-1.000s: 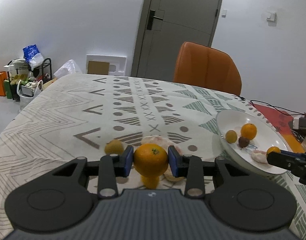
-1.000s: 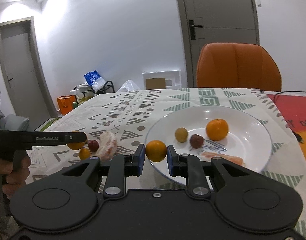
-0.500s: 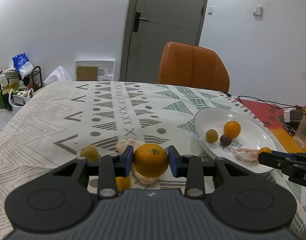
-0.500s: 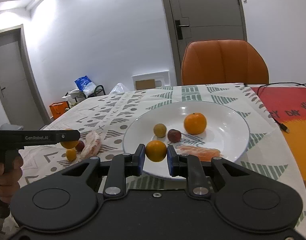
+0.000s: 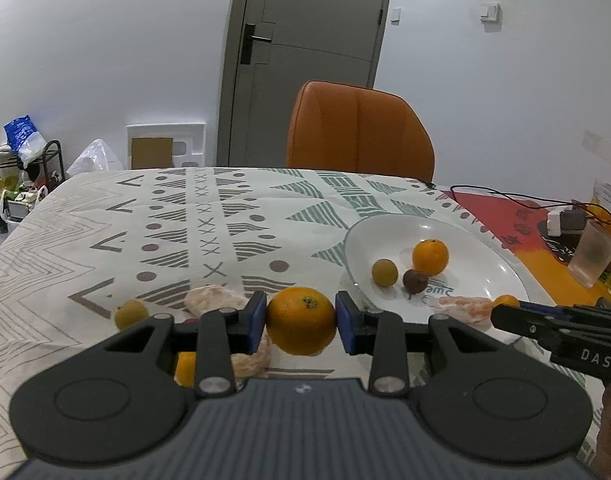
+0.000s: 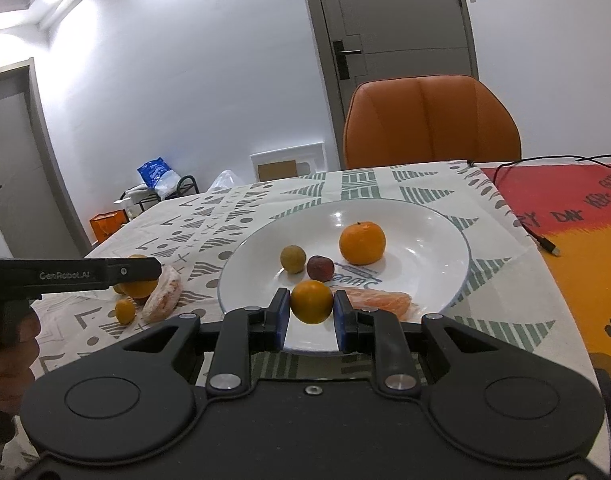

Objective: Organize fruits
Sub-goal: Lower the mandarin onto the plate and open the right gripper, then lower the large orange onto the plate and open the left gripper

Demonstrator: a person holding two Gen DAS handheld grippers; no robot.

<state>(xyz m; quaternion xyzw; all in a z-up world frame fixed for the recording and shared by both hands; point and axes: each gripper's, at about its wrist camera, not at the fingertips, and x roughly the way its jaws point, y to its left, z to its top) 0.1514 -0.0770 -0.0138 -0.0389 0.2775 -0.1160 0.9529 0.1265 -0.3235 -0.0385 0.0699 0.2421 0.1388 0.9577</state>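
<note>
My left gripper is shut on a large orange, held above the patterned tablecloth left of the white plate. My right gripper is shut on a small orange fruit over the plate's near rim. On the plate lie an orange, a yellow-green fruit, a dark red fruit and a peeled citrus piece. On the cloth lie peeled citrus pieces, a yellow-green fruit and a small orange fruit.
An orange chair stands behind the table. At the right are a red and orange mat, a black cable, a plastic cup and a charger. Bags and a rack stand on the floor at left.
My left gripper has swung right towards the plate with the orange. My right gripper has moved forward over the plate's near rim with the small fruit.
</note>
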